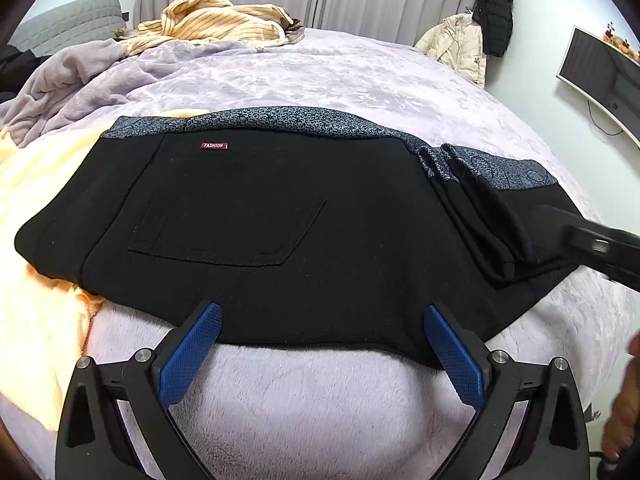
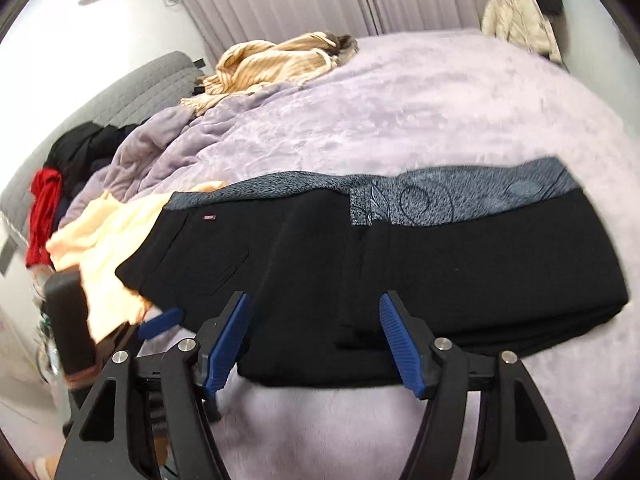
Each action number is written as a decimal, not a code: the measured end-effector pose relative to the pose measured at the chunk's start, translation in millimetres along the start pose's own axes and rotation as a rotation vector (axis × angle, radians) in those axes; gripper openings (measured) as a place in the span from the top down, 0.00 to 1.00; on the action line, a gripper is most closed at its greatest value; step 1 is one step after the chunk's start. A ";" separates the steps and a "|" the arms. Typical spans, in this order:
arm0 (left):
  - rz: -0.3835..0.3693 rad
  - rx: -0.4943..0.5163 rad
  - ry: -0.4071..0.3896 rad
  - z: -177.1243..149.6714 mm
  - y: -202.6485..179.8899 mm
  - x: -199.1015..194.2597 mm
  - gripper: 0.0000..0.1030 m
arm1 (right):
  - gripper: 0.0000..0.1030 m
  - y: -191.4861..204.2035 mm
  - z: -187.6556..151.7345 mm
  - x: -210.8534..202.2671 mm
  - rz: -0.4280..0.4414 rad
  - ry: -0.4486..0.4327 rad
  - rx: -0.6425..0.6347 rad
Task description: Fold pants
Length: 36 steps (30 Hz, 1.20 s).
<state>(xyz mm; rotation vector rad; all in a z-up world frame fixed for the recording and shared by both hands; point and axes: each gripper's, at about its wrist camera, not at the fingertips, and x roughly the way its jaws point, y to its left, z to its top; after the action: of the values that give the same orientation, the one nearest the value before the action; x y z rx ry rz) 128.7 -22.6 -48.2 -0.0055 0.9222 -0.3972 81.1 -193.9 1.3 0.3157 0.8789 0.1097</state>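
Broadly, a bed [image 1: 320, 80] under a plush lilac blanket fills the curtained room, black folded pants [image 1: 280, 220] lying across its near side. Left gripper [image 1: 320, 320] jaws stand wide, empty; right gripper [image 2: 314, 312] jaws are parted over the pants' near edge, holding nothing.

Two black tongs, left [image 1: 322, 316] and right [image 2: 314, 304], with ribbed blue pads [image 1: 192, 354] and silver pivot screws [image 1: 142, 355]
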 end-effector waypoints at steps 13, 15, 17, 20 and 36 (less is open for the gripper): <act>-0.092 -0.199 -0.080 7.1 65.3 -44.7 0.02 | 0.30 -31.7 -9.2 25.4 0.094 0.007 0.160; -0.101 -0.261 -0.100 13.5 89.7 -46.4 0.02 | 0.29 -29.2 -10.0 24.9 0.079 0.006 0.139; -0.098 -0.324 -0.107 16.0 113.6 -45.2 0.02 | 0.29 -29.7 -10.1 22.8 0.070 0.006 0.124; -0.140 -0.451 -0.107 15.9 149.0 -41.8 0.02 | 0.29 -29.5 -10.4 22.5 0.071 0.006 0.125; -0.103 -0.579 -0.114 8.9 186.0 -36.5 0.02 | 0.29 -28.7 -14.3 23.2 0.063 0.007 0.103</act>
<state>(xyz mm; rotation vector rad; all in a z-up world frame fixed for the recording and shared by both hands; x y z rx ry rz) 177.7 160.8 -46.7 -0.6009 0.8998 -0.2107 83.8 -212.7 -33.5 0.4395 0.8837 0.1240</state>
